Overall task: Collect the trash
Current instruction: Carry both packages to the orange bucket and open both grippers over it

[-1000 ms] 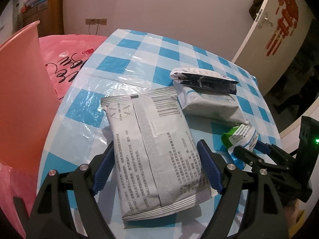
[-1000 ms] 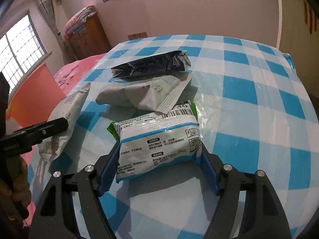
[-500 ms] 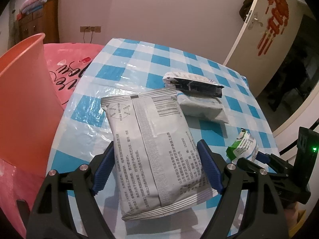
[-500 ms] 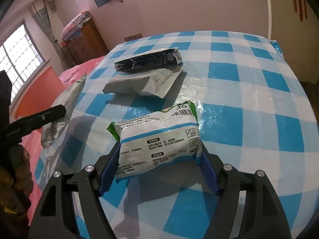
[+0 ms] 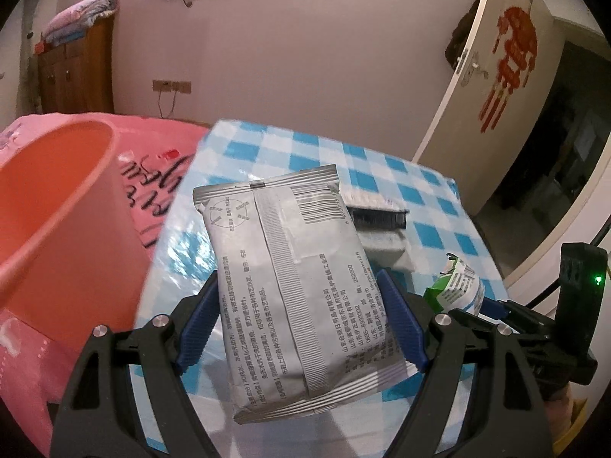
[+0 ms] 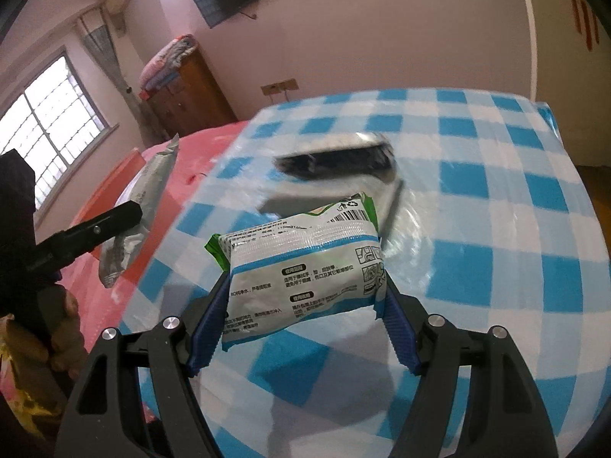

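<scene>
My left gripper (image 5: 301, 324) is shut on a large silver wipes pack (image 5: 290, 278), held clear above the blue-checked table (image 5: 259, 145). The same silver pack (image 6: 133, 210) shows at the left of the right wrist view. My right gripper (image 6: 305, 309) is shut on a smaller white, blue and green wipes pack (image 6: 305, 263), also lifted off the table; that pack (image 5: 456, 290) appears at the right of the left wrist view. Two more wrappers, a dark one (image 6: 336, 158) lying on a grey one (image 5: 385, 248), remain on the table beyond both grippers.
An orange plastic bin (image 5: 49, 210) stands to the left of the table, with a pink printed cover (image 5: 160, 175) behind it. A wooden cabinet (image 5: 76, 72) stands against the far wall, and a white door (image 5: 492, 87) is at the right. A hand (image 6: 65, 328) holds the left gripper's handle.
Both grippers have risen with their packs, lifting them off the table. The table and the two remaining wrappers now look farther away, and the orange bin's rim shows lower in the left view.
</scene>
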Available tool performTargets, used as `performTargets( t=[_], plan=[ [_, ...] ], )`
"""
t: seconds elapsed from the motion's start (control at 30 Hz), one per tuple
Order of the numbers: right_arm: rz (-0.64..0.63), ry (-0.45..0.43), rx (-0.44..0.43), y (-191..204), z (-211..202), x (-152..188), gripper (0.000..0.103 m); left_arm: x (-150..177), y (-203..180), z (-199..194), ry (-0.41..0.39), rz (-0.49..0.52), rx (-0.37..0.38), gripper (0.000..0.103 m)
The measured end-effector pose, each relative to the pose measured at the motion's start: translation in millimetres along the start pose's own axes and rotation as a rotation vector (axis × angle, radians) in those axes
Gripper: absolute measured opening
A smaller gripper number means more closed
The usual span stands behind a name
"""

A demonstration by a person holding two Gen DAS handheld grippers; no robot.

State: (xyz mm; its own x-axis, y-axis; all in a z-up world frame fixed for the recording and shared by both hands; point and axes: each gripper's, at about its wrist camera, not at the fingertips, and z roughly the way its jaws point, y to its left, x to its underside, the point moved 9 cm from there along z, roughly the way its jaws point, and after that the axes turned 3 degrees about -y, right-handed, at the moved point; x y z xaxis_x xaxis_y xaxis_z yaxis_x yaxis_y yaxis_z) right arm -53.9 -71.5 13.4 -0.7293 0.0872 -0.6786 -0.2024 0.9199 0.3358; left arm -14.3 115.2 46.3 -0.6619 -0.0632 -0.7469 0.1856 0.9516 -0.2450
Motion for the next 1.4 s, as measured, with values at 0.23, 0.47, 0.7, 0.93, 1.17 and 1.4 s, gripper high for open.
performTargets(
  t=[0.23, 0.47, 0.7, 0.93, 1.17, 1.4],
  plan=[
    [-0.085, -0.020, -0.082, 58.3, 0.7, -40.5, 0.073, -31.8, 36.3, -41.7, -0.102, -0.042, -0.042, 0.081],
    [-0.220, -0.019, -0.206, 146.5, 20.5, -72.9, 0.073, -57.3, 110.0, -86.7, -0.196, -0.119, -0.193, 0.081],
    [-0.331, -0.010, -0.317, 231.8, 50.5, -99.5, 0.073, -58.5, 185.4, -99.0, -0.206, -0.200, -0.338, 0.081],
    [-0.393, 0.026, -0.358, 288.5, 92.8, -109.8, 0.074, -48.6, 230.3, -93.2, -0.175, -0.258, -0.398, 0.081],
    [-0.415, 0.044, -0.350, 305.7, 114.6, -105.3, 0.083, -49.4, 237.0, -98.8, -0.192, -0.249, -0.421, 0.081],
    [-0.356, -0.026, -0.326, 287.2, 96.7, -106.8, 0.091, -47.4, 236.1, -96.5, -0.202, -0.250, -0.411, 0.082]
  ],
)
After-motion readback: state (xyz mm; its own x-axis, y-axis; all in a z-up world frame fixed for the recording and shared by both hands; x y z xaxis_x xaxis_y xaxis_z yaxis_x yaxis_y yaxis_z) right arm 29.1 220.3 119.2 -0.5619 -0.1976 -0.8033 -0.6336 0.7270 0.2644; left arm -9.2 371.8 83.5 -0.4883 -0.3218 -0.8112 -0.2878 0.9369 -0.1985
